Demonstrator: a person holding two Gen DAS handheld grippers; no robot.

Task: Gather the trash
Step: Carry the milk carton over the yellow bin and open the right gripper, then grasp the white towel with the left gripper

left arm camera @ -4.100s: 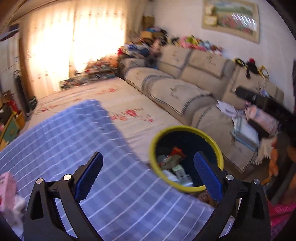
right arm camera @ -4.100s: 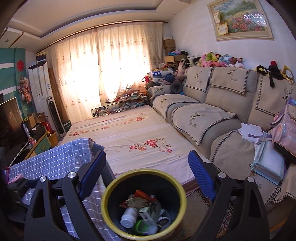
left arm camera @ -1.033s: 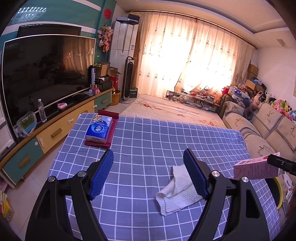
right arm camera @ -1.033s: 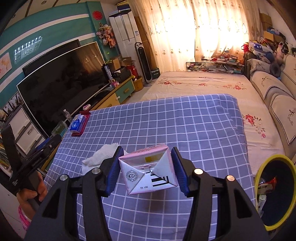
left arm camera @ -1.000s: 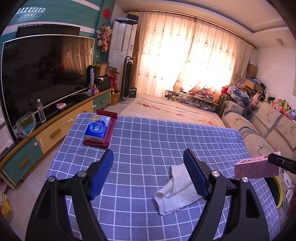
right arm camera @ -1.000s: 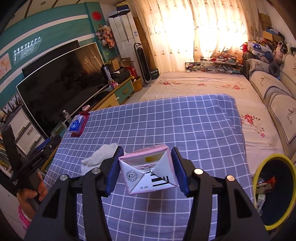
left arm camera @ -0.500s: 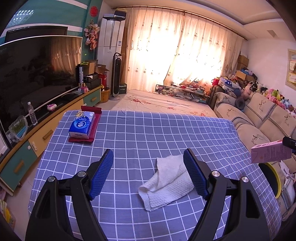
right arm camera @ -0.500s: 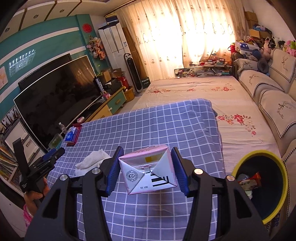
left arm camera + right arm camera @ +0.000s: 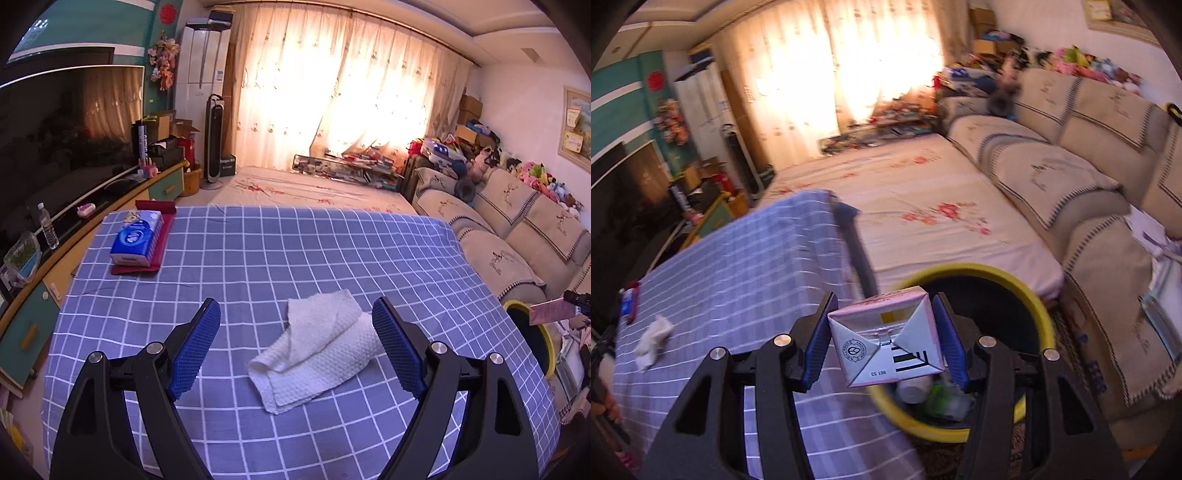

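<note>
Right wrist view: right gripper (image 9: pixel 884 341) clamped on a pink and white carton (image 9: pixel 886 341), blue pads pressed to both its sides, folded end with barcode facing the lens. Held in the air in front of the yellow-rimmed trash bin (image 9: pixel 1039 299), which stands on the floor just past the table corner. Bin interior dark, with a white bottle and green and clear scraps visible at the bottom under the carton. Picture blurred across the room. Blue checked tablecloth (image 9: pixel 738 280) stretching off to the left, small white crumpled towel (image 9: pixel 652 341) lying far out on it. Beige sofa (image 9: pixel 1071 173) along the right, floral mat (image 9: pixel 916 206) covering the floor between table and sofa.

Left wrist view: left gripper (image 9: pixel 295 349) spread wide, nothing between the blue pads, hovering low over the tablecloth (image 9: pixel 295 251). White waffle-textured towel (image 9: pixel 317 349) lying rumpled and partly folded on the cloth, between the fingers in the frame, nearer the right-hand pad. Whether that pad touches it, cannot tell. Blue tissue pack (image 9: pixel 137 238) sitting on a red tray (image 9: pixel 162 236) at the far left corner of the table. At the right edge, carton (image 9: pixel 550 312) seen again, small, over the yellow bin rim (image 9: pixel 546 343) beside the table. Television (image 9: pixel 66 125) on the long low cabinet along the left wall, bright curtains (image 9: pixel 343 103) across the back.
</note>
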